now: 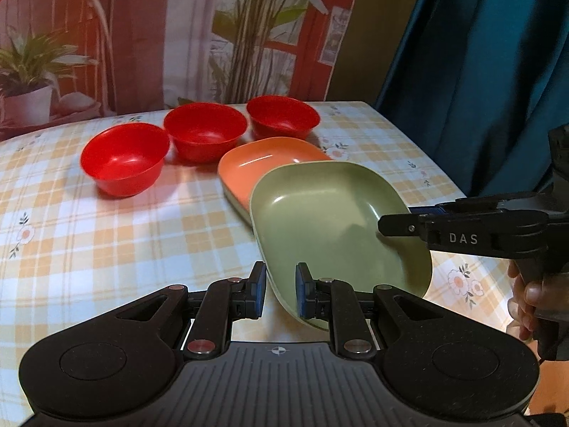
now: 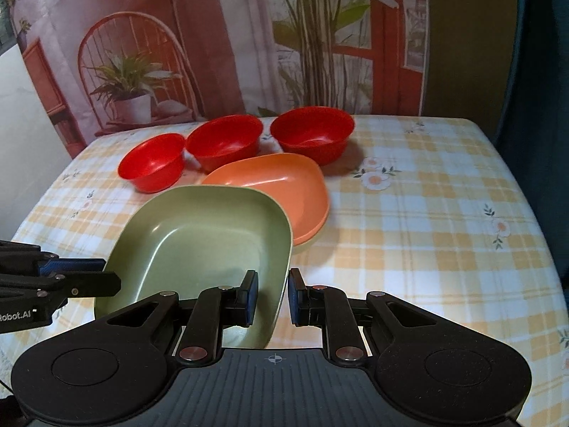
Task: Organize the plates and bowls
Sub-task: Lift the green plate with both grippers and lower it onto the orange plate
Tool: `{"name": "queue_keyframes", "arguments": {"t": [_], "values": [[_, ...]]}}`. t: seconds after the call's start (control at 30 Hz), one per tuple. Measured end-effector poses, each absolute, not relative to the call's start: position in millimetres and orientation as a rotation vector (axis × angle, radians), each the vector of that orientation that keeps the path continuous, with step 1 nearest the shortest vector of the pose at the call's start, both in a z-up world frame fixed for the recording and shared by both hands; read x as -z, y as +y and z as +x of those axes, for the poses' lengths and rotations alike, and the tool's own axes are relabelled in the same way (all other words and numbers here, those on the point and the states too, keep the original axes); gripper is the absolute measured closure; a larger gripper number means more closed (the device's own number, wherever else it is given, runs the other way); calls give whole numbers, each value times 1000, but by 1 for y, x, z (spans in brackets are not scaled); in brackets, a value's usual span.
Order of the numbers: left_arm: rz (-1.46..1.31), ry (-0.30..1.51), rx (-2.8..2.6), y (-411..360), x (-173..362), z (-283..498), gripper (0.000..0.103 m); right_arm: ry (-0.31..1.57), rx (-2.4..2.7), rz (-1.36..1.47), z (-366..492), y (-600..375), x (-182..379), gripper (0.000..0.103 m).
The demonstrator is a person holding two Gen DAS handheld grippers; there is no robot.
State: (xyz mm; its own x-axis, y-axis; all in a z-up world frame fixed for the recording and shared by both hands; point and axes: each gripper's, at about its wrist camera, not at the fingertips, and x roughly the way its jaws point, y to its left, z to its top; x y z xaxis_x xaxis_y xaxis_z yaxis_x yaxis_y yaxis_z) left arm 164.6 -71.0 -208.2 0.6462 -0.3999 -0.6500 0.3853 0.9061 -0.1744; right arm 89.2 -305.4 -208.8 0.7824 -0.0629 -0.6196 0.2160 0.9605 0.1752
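Over the checked tablecloth [image 2: 409, 213] the green plate [image 2: 199, 245] hangs tilted just short of the orange plate [image 2: 284, 185], its near rim between the right gripper's [image 2: 272, 295] parted fingers, the left gripper [image 1: 279, 293] likewise parted beside its opposite edge.

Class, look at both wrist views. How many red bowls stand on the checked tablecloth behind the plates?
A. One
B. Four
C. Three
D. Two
C. Three red bowls stand in a row at the back: the left bowl, the middle bowl and the right bowl, behind the orange plate and the green plate.
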Motion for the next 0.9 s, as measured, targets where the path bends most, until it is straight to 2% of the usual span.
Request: {"name": "queue_keyframes", "arguments": {"t": [0.3, 0.9], "values": [[-49, 772, 468, -85, 207, 184, 84, 669, 157, 233, 105, -331, 201, 86], [-133, 801, 380, -85, 219, 244, 84, 666, 77, 64, 200, -349, 191, 86]]}}
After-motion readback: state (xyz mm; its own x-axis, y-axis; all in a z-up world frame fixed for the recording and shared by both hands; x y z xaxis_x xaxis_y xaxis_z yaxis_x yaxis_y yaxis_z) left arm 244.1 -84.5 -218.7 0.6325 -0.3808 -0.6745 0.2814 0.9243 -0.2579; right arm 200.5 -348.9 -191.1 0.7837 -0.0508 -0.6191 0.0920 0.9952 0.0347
